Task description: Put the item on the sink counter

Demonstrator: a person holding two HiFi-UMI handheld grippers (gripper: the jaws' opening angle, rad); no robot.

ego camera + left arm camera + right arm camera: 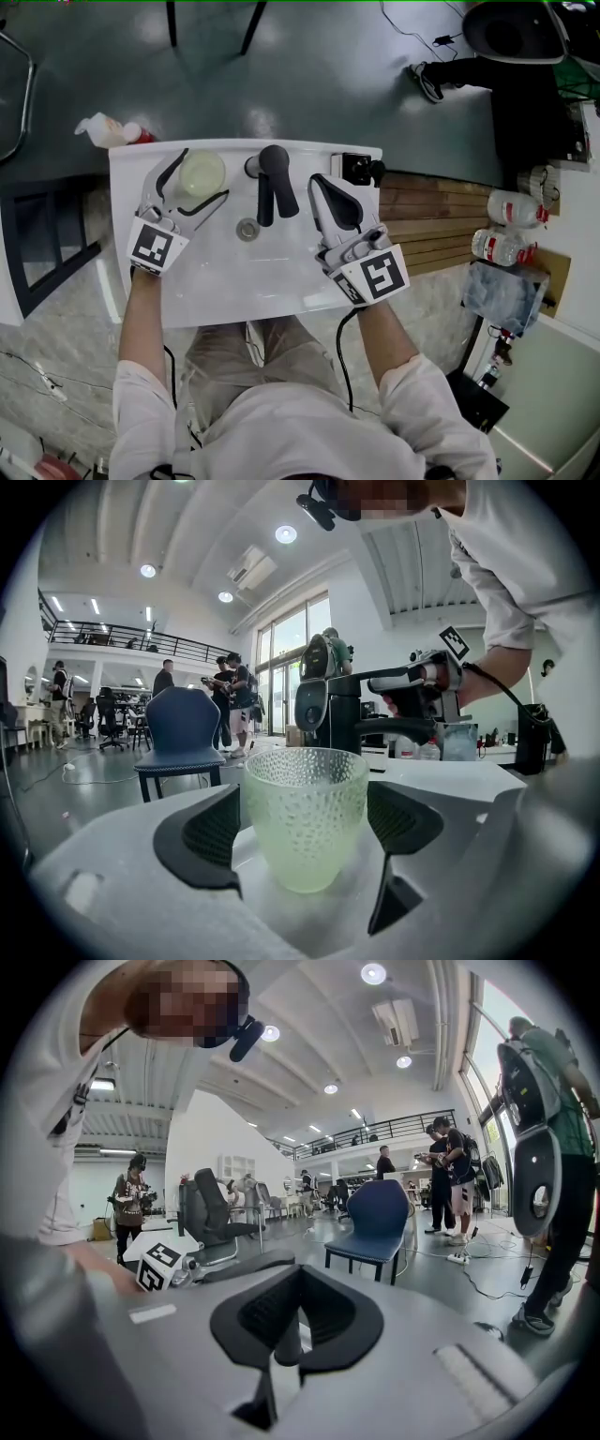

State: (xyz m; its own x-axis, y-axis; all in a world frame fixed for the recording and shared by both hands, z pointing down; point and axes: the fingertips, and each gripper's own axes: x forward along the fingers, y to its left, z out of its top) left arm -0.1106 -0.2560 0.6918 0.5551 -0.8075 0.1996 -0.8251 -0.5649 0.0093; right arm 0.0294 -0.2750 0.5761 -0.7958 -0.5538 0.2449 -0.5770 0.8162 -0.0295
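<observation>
**Set down, not yet cleared**

Found left gripper [203,176] fingers [211,832] spread either side of cup [302,817], clear of its wall. Noted cup upright on worktop [127,175], back left corner, beside tap [274,183]. Could tip toward basin [253,274] if clipped by a finger on withdrawal. Appears pale green, dimpled, translucent, empty. Found right gripper [321,186] fingers pressed together, holding nothing.

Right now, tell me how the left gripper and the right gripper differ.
The left gripper has its jaws wide apart, while the right gripper has its jaws closed together. The left gripper has the green glass cup standing between its jaws without touching them, while the right gripper holds nothing. Both are over the white sink.
</observation>
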